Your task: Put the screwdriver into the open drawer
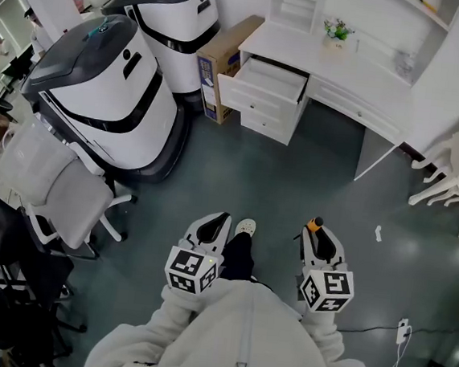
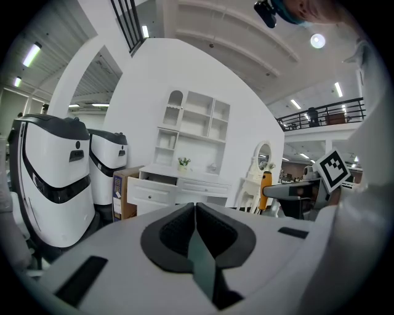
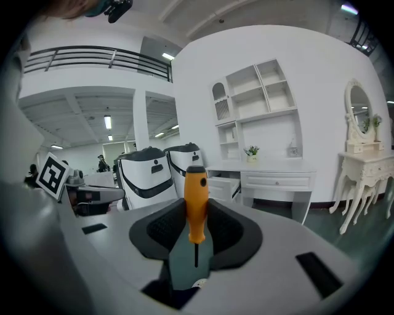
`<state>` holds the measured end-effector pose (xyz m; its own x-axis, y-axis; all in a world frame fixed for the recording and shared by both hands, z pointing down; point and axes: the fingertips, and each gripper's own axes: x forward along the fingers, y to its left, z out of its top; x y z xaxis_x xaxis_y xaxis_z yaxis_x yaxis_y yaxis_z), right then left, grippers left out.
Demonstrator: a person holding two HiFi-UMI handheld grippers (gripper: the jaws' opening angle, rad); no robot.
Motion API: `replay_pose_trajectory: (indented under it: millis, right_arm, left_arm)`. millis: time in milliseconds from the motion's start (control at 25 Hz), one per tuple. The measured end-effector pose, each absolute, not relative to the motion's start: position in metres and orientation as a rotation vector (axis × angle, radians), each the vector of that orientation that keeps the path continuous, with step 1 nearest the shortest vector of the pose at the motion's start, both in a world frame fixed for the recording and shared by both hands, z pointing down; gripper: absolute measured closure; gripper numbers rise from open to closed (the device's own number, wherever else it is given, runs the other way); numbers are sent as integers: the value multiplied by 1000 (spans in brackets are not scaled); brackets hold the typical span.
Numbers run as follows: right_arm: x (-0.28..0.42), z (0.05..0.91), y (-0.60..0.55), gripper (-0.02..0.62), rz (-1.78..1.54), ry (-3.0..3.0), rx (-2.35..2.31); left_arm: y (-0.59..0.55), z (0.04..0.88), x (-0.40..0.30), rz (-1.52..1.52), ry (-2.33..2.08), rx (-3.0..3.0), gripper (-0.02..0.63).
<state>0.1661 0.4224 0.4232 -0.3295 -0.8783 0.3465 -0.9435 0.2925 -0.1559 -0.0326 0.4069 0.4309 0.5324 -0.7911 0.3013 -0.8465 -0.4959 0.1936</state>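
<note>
Looking from the left, I have my left gripper with its jaws pressed together and empty. Well ahead of it a cardboard box stands on the floor just beside the white desk, its contents hidden from me. Next to the box the desk's top drawer is pulled out, showing its bare white bottom, and to the right my right gripper is clamped on the orange handle of the screwdriver, upright between the pads and well apart from that drawer.
</note>
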Motion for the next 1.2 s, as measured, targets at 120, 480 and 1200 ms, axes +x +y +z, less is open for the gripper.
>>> replay_pose_trajectory:
  millis: [120,480,1200]
  right_arm:
    - [169,422,404,472,496,-2360,1697]
    - [166,418,319,472,495,-2377,1679]
    - [150,406,175,472,474,-2372,1702]
  left_arm:
    - [388,432,-30,251,-1353,2458,581]
    - [310,427,-31,249,-1367,2456,581]
    - [166,416,-49,239,-1358,2482,581]
